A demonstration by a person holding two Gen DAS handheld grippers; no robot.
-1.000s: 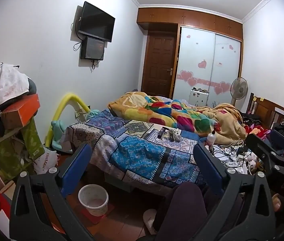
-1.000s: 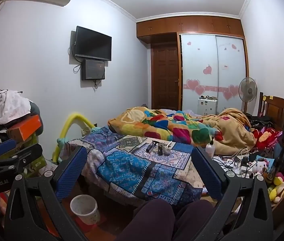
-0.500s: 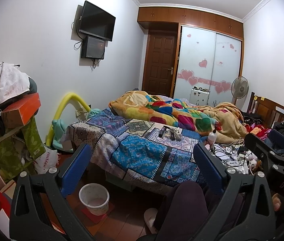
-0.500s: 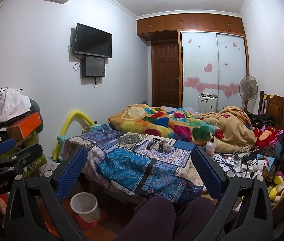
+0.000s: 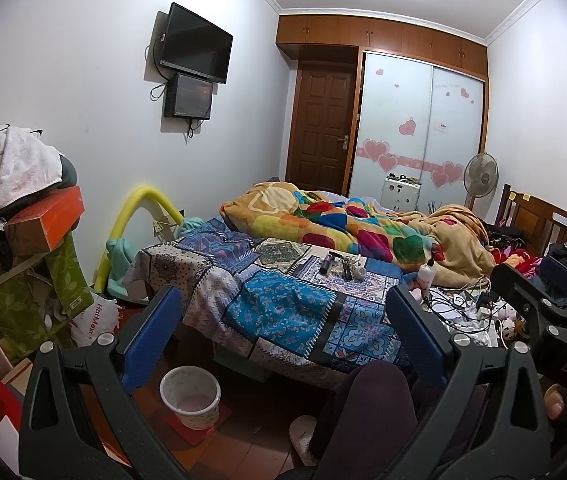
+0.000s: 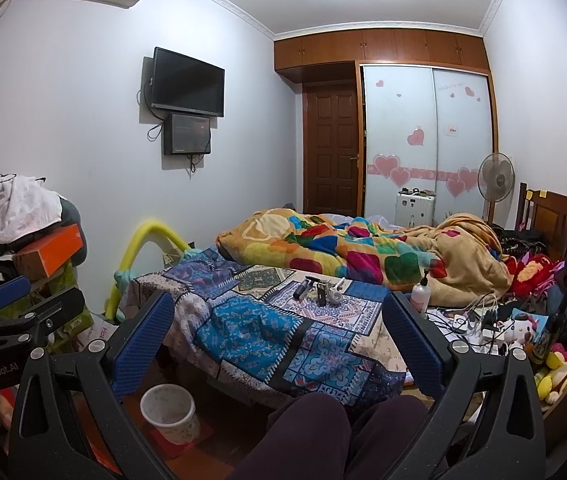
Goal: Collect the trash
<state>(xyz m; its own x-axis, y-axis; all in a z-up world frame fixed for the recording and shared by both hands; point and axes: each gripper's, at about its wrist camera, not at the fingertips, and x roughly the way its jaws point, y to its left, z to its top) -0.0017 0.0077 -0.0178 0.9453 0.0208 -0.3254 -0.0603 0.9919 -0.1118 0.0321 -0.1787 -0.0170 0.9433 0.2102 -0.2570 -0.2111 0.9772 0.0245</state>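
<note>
Both the left tongs (image 5: pixel 283 332) and the right tongs (image 6: pixel 279 340) are spread wide and hold nothing. The white round plastic waste bin (image 5: pixel 190 397) stands on the floor beside the patchwork-covered bed (image 5: pixel 283 304).

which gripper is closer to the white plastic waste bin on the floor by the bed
Left. The white plastic waste bin sits just below and ahead of the left gripper, near its left finger. The right gripper is farther off to the bin's right, with the left gripper between.

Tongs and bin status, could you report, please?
Left tongs open, empty. Right tongs open, empty. Wastebasket on floor beside bed. Nothing blocking.
</note>
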